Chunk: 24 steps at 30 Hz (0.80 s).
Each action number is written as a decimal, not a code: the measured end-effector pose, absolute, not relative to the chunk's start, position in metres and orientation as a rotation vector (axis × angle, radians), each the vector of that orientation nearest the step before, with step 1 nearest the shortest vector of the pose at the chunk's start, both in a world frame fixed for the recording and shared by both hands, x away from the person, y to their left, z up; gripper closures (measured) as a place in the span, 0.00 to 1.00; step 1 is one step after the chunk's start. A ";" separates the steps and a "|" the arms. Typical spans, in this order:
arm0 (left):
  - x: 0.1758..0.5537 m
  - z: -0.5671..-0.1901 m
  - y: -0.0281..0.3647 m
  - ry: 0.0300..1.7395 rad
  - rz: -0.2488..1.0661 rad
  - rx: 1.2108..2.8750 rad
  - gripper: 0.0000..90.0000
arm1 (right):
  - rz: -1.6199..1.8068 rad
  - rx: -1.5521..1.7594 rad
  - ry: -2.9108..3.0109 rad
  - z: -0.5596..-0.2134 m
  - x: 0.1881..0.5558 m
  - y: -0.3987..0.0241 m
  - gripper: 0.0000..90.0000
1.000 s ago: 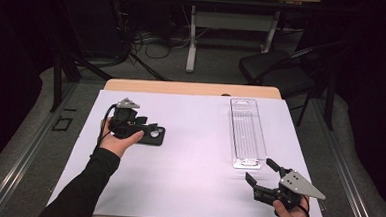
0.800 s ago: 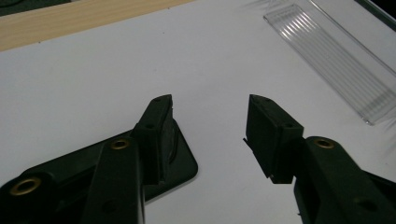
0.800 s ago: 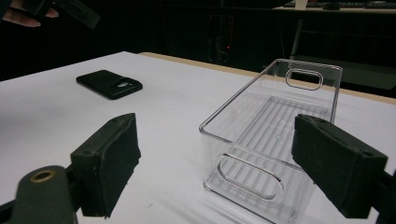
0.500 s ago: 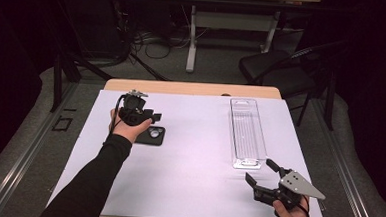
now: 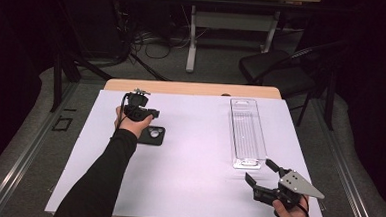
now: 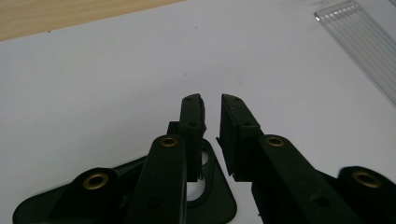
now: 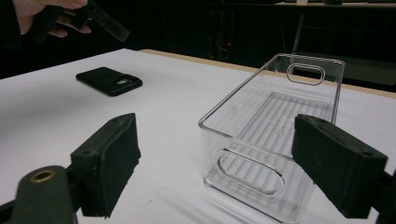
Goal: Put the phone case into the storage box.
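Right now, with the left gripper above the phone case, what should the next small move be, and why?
Probably lower the left gripper toward the black phone case and reopen it first. Its jaws have just been closing, with a narrow gap and nothing between them, and the case lies flat on the table beneath. The right gripper waits open near the clear bin.

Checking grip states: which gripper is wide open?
Right gripper, by the bin. Left gripper, over the phone case, has just been closing, nothing between its jaws.
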<state>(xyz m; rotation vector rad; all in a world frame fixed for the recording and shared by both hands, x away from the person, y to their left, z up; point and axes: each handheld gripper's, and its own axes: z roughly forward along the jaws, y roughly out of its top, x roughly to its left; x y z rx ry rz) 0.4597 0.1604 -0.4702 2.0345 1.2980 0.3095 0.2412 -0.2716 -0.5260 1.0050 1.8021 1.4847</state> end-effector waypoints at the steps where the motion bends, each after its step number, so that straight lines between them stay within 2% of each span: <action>1: 0.462 -0.473 0.160 1.302 0.308 2.039 0.91 | 1.484 1.005 1.803 -0.526 0.241 -0.272 0.16; 5: 0.470 -0.485 0.160 1.342 0.320 2.043 1.00 | 1.480 1.007 1.809 -0.527 0.241 -0.271 0.16; 24: 0.496 -0.527 0.161 1.472 0.315 2.030 1.00 | 1.476 1.003 1.832 -0.530 0.242 -0.269 0.16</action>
